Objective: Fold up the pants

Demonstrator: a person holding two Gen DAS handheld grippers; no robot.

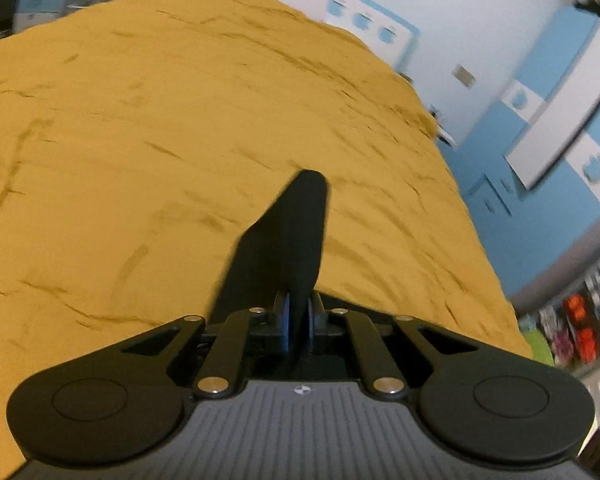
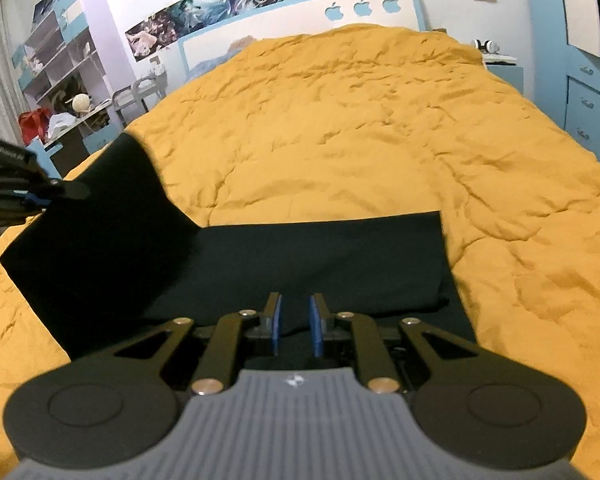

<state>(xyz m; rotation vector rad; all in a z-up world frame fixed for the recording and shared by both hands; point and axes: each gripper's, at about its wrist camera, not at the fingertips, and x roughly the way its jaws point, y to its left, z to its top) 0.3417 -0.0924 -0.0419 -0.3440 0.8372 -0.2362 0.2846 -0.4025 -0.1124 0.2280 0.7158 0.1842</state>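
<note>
Black pants (image 2: 320,260) lie flat on the mustard bed cover (image 2: 380,120), just ahead of the right tongs (image 2: 296,330) and running off to their left. One end is raised off the bed: the left tongs (image 2: 70,191) pinch it at the upper edge, and the cloth hangs down from them as a tilted flap.

Left wrist view agrees: left tongs (image 1: 299,320) pressed together on a thin strip of black cloth (image 1: 292,240) that sticks up forward between the pads, with the cover (image 1: 180,120) behind it.

Right tongs: spread a little, blue pads (image 2: 275,326) apart, nothing between them. They hover over the near edge of the pants; can't tell if they touch the cloth.

Step in hand, as I read it: a fold, with the left end lifted, probably to be carried across toward the right end. Not far along, since most of the garment is one flat layer.

Next move calls for:
- left tongs keep the pinch and carry the flap over to the right, laying it edge on edge
- right tongs either pin the flat part so it doesn't drag, or grab the near corner of the flap to keep it square
- release only once the flap lies flat
</note>
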